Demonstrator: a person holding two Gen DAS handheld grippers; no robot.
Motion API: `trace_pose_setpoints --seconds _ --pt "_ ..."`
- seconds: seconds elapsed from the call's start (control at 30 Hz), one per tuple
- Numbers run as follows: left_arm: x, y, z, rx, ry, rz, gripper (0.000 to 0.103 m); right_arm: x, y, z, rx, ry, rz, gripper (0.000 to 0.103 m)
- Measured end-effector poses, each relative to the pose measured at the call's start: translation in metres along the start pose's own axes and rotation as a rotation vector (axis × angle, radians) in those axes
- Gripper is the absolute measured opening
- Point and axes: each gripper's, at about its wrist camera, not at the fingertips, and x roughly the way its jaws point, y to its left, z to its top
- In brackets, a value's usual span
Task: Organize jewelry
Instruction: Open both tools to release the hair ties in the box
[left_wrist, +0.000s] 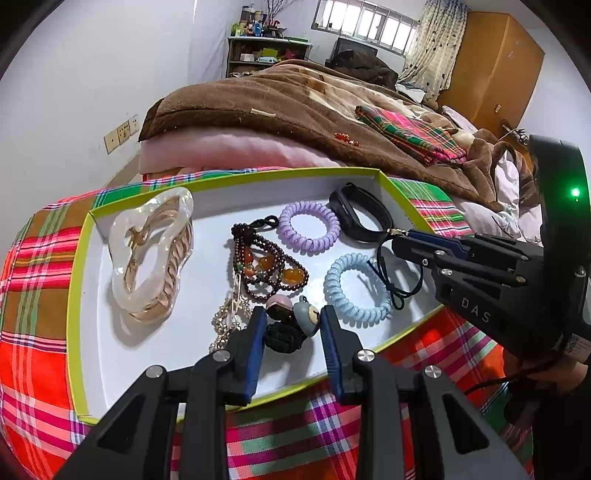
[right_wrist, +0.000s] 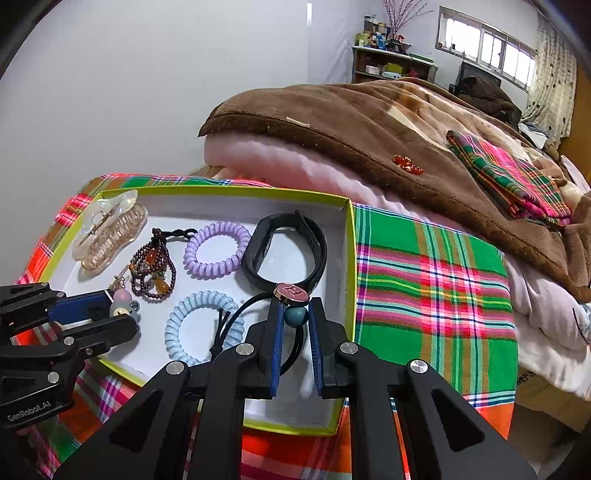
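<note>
A white box with a lime rim (left_wrist: 79, 280) (right_wrist: 351, 236) lies on a plaid cloth. In it are a clear hair claw (left_wrist: 147, 254) (right_wrist: 107, 230), a dark bead bracelet (left_wrist: 266, 266) (right_wrist: 153, 269), a purple coil tie (left_wrist: 309, 230) (right_wrist: 218, 249), a blue coil tie (left_wrist: 356, 288) (right_wrist: 201, 328) and a black wristband (left_wrist: 360, 212) (right_wrist: 286, 251). My left gripper (left_wrist: 291, 321) (right_wrist: 110, 310) is open around a black hair tie with doll charms (left_wrist: 291, 321) (right_wrist: 123, 302). My right gripper (right_wrist: 295, 317) (left_wrist: 400, 234) is shut on a black elastic with a teal bead (right_wrist: 295, 315) and pink disc charm (right_wrist: 291, 292).
A brown blanket over pink bedding (left_wrist: 280, 110) (right_wrist: 369, 122) lies behind the box, with a folded plaid cloth (left_wrist: 410, 133) (right_wrist: 509, 177) and small red beads (left_wrist: 345, 138) (right_wrist: 408, 164) on it. A shelf and a wooden wardrobe (left_wrist: 491, 66) stand far behind.
</note>
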Motion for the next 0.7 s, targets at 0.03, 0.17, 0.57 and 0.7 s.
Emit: trace_pose_setpoints --seconds 0.03,0.17,0.57,0.7 --pt "0.0012 0.0001 -0.0003 0.001 0.003 0.002 0.031 0.0003 0.0 -0.0003 0.0 0.001 -0.001 0.014" --pt "0.0021 0.0008 -0.0003 -0.005 0.006 0.002 0.031 0.0009 0.0001 0.0001 -0.002 0.0 -0.005 0.014" --pt "0.0041 0.0043 0.0003 -0.021 0.015 0.01 0.033 0.0002 0.0033 -0.0012 -0.013 0.003 -0.017 0.014" --pt "0.0045 0.0041 -0.0003 -0.021 0.017 0.013 0.035 0.0003 0.0036 -0.0012 -0.017 0.002 -0.019 0.014"
